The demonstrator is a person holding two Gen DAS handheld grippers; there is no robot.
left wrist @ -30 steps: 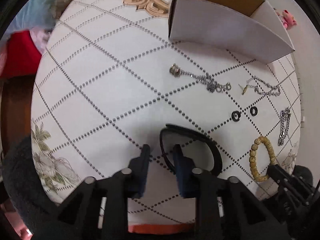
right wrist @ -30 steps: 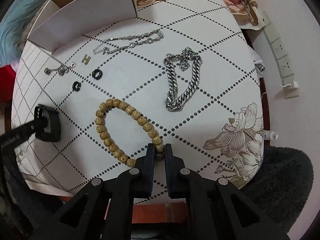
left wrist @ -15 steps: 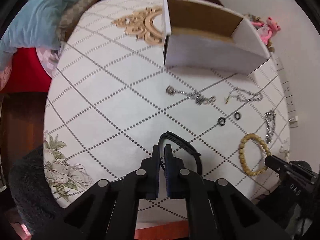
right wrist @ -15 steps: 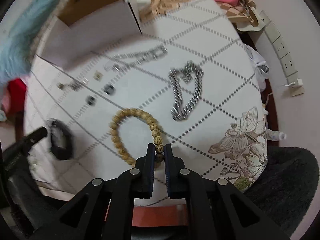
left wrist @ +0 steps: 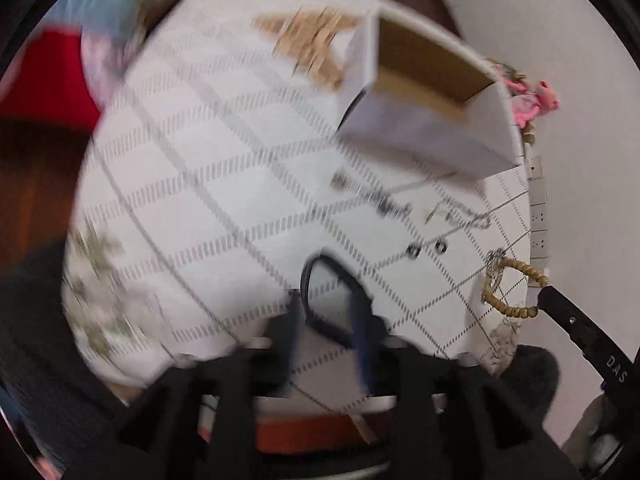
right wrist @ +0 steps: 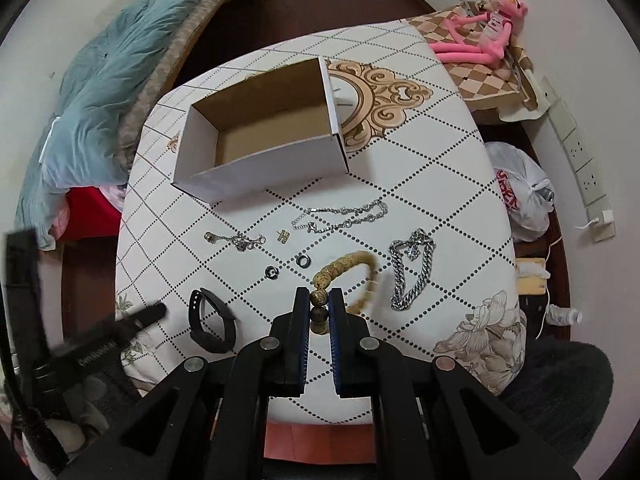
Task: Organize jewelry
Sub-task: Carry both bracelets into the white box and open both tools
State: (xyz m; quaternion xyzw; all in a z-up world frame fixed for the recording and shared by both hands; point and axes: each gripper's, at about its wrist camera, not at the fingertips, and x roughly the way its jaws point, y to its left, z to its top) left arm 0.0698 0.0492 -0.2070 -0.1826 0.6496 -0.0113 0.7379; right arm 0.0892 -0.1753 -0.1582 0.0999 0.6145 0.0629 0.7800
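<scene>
My right gripper (right wrist: 319,300) is shut on a bead of the wooden bead bracelet (right wrist: 348,264), which hangs lifted off the patterned table (right wrist: 440,184); the left wrist view shows that bracelet (left wrist: 508,308) dangling too. My left gripper (left wrist: 325,308) is blurred and its jaws are opening. The black band (left wrist: 320,280) shows between them, with the pads not pressing on it. In the right wrist view the black band (right wrist: 212,326) lies on the table, right of the left gripper's finger (right wrist: 148,316). An open white box (right wrist: 260,172) stands at the far side of the table.
On the table lie a heavy silver chain (right wrist: 412,272), a thin silver chain (right wrist: 340,216), a short chain with a charm (right wrist: 236,240), a gold charm (right wrist: 283,236) and two dark rings (right wrist: 272,272). A pink plush toy (right wrist: 480,28) and a blue blanket (right wrist: 100,92) lie beyond.
The left gripper shut on the black band, then opened and rose. The right gripper rose with the bead bracelet, lifting it clear of the table.
</scene>
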